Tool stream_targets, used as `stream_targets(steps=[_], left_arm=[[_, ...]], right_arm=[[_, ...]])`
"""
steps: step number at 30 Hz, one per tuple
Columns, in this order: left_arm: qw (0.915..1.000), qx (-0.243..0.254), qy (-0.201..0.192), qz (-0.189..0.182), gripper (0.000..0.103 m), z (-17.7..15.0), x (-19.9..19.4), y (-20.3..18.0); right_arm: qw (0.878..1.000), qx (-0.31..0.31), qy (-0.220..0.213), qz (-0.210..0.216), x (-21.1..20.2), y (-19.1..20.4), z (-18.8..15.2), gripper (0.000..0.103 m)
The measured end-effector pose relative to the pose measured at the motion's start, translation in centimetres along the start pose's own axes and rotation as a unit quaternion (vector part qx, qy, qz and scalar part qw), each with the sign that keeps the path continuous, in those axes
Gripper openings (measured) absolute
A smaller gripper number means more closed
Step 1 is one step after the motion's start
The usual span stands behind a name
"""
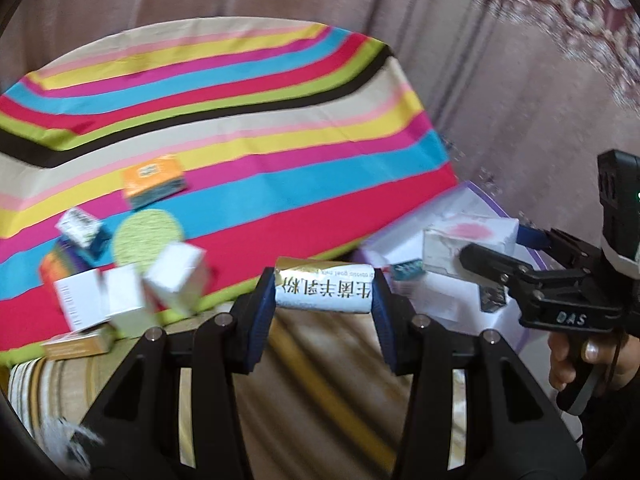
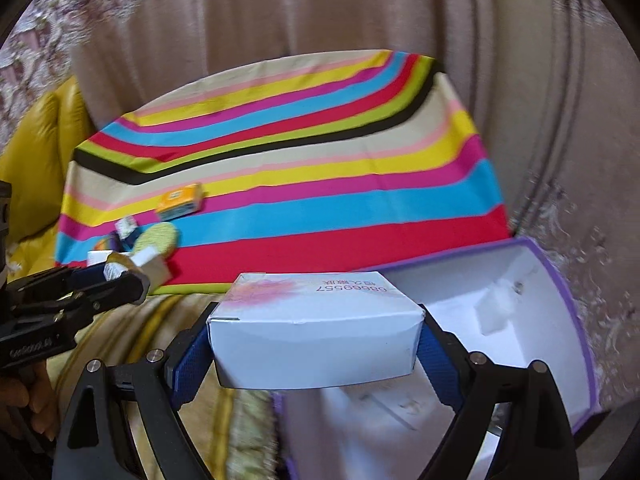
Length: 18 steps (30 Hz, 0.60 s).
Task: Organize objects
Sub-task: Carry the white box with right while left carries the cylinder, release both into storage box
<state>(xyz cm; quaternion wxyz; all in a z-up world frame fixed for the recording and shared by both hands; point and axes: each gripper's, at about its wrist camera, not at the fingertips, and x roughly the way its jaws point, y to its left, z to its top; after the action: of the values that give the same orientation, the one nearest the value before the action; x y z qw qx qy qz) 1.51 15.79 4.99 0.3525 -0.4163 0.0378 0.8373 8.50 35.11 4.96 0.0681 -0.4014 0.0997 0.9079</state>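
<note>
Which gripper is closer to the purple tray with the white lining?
Right. The right gripper, shut on a white box, hangs at the purple tray. The left gripper, shut on a gold packet, is farther off, near the striped cloth.

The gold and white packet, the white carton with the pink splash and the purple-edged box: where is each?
gold and white packet (image 1: 325, 290): left wrist view, printed middle.
white carton (image 2: 316, 344): right wrist view, front face.
purple-edged box (image 2: 560, 276): right wrist view, rim.
</note>
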Motion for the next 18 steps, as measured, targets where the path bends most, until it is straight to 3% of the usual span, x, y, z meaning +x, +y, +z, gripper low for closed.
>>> stream_targets(steps=[15,18], left_arm=[[0.9924,0.077,0.058,-0.075,0.05,0.3,4.5,-8.0],[0.9902,0.088,0.065,-0.087,0.056,0.2,4.9,-8.9]], right_arm=[[0.991,0.096,0.035,-0.086,-0.4,-7.7,-2.7,0.093],[0.99,0.097,0.036,-0.098,-0.4,-8.0,-2.8,0.093]])
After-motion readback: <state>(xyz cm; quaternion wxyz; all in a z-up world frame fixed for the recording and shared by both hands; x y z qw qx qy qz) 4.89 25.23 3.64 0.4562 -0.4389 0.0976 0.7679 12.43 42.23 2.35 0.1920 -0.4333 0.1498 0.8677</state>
